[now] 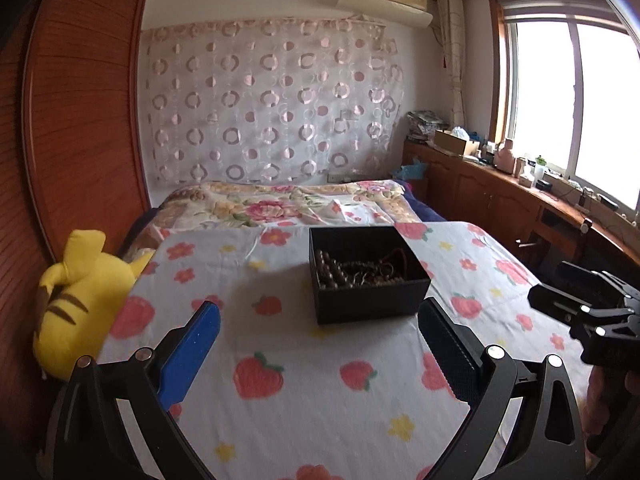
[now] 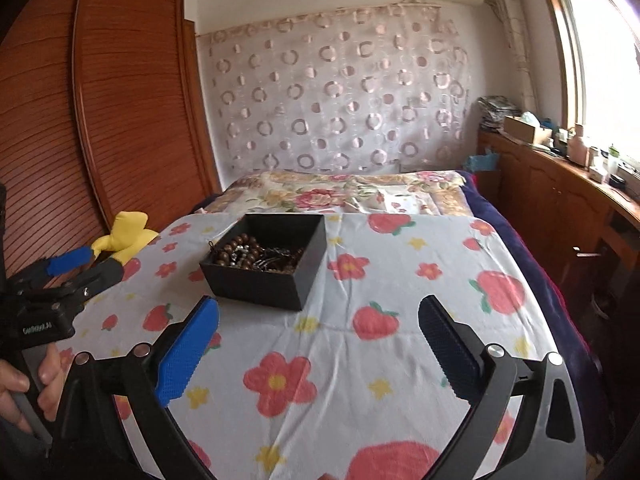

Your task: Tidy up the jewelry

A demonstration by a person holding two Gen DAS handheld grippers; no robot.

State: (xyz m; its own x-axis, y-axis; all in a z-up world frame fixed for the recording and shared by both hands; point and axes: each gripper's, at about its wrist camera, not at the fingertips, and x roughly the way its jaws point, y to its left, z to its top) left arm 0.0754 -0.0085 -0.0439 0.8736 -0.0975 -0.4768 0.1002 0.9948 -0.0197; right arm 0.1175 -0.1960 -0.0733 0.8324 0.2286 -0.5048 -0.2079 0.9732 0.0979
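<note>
From your left wrist camera, the left gripper (image 1: pixel 320 344) hangs above the strawberry-print sheet (image 1: pixel 320 400) with its jaws spread wide and nothing between them; the black box (image 1: pixel 372 300) of beaded jewelry (image 1: pixel 352 272) sits just ahead, slightly right, and a yellow plush toy (image 1: pixel 80 304) lies at the bed's left edge. From your right wrist camera, the right gripper (image 2: pixel 318 340) is likewise wide apart and empty, with the box ahead and to the left, well clear of the blue pads (image 2: pixel 188 352).
</note>
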